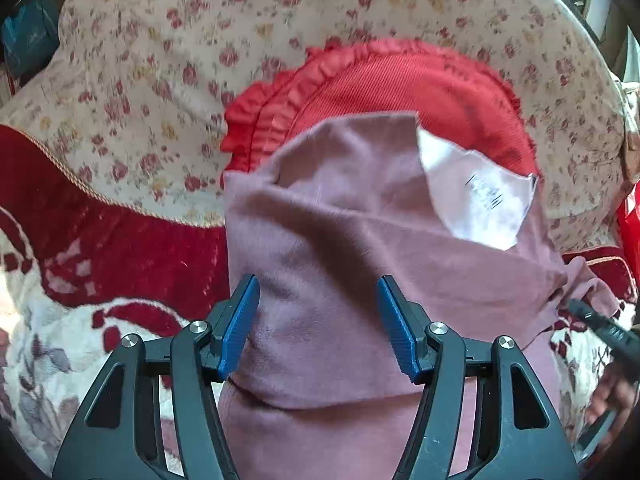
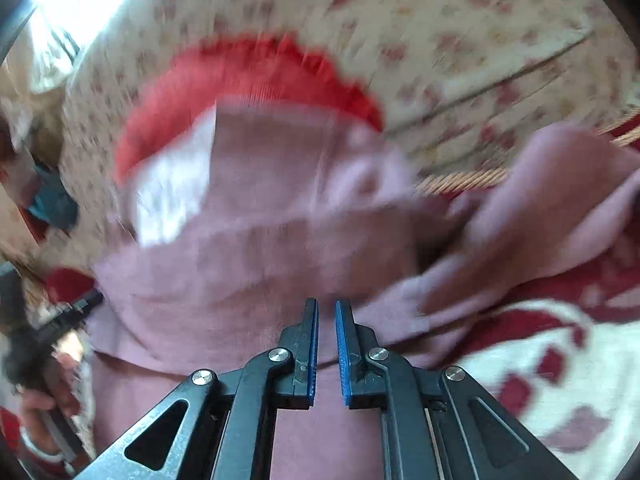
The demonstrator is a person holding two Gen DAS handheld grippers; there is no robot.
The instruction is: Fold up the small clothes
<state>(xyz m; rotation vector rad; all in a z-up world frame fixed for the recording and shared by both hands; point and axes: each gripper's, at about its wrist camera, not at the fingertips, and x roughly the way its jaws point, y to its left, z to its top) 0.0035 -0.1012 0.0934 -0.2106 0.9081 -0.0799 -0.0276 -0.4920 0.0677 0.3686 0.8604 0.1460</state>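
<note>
Covering floral bedspread (image 1: 168, 52), mauve garment (image 1: 340, 240)

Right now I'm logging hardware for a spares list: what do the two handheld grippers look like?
Both match. The left gripper and right gripper have black plastic linkage arms with triangular cut-outs, silver round pivot pins, and blue ribbed finger pads on black backing. No cables or printed markings are visible on them.

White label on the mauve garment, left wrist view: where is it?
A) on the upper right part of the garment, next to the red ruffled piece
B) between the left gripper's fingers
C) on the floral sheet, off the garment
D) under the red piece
A: the white label lies on the mauve garment at its upper right, bordering the red ruffled piece, well ahead of the open left gripper.
</note>
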